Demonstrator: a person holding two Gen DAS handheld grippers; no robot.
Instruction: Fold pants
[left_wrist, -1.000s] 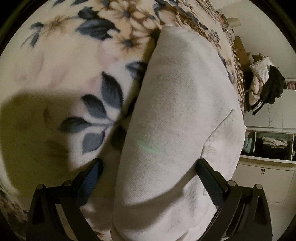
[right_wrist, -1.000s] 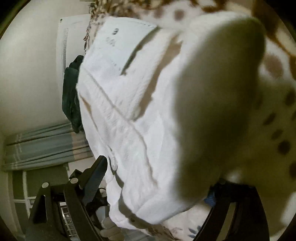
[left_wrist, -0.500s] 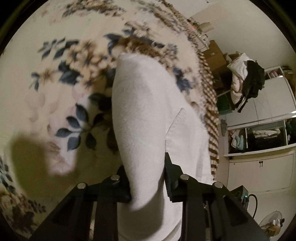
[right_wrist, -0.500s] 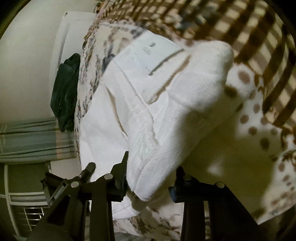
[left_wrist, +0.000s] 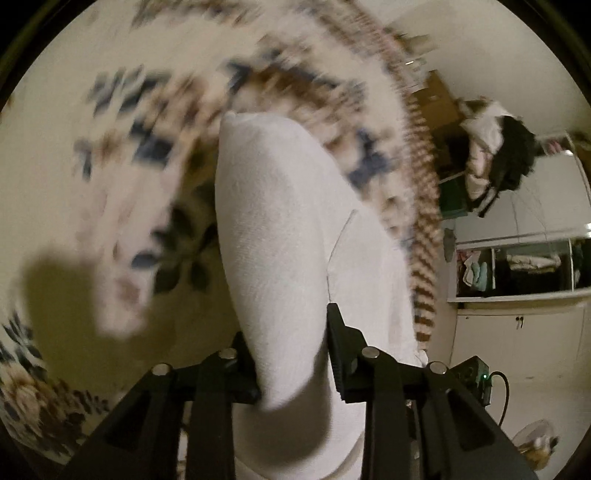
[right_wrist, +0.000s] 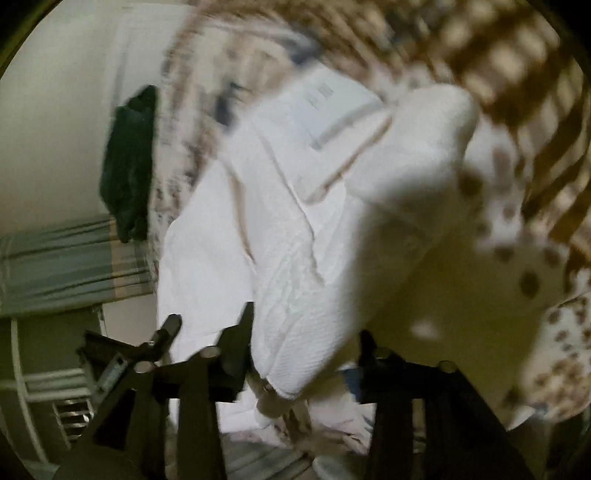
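Note:
White pants (left_wrist: 280, 229) lie partly folded on a bed with a floral blanket (left_wrist: 92, 184). My left gripper (left_wrist: 291, 354) is shut on a thick fold of the pants, lifted off the blanket. In the right wrist view the same white pants (right_wrist: 295, 251) show a waistband and a label. My right gripper (right_wrist: 306, 354) is shut on a bunched edge of them. Both views are blurred by motion.
A brown checked blanket (right_wrist: 517, 74) and a spotted one (right_wrist: 535, 277) cover the bed. A dark garment (right_wrist: 129, 162) hangs at the bed's far edge. Shelves and white cabinets (left_wrist: 517, 288) stand to the right, with piled clothes (left_wrist: 495, 147) above.
Both grippers closed on the pants between 1.0 s and 0.5 s ago. Since then they have lifted and pulled the fabric back from the bed, and the views have blurred.

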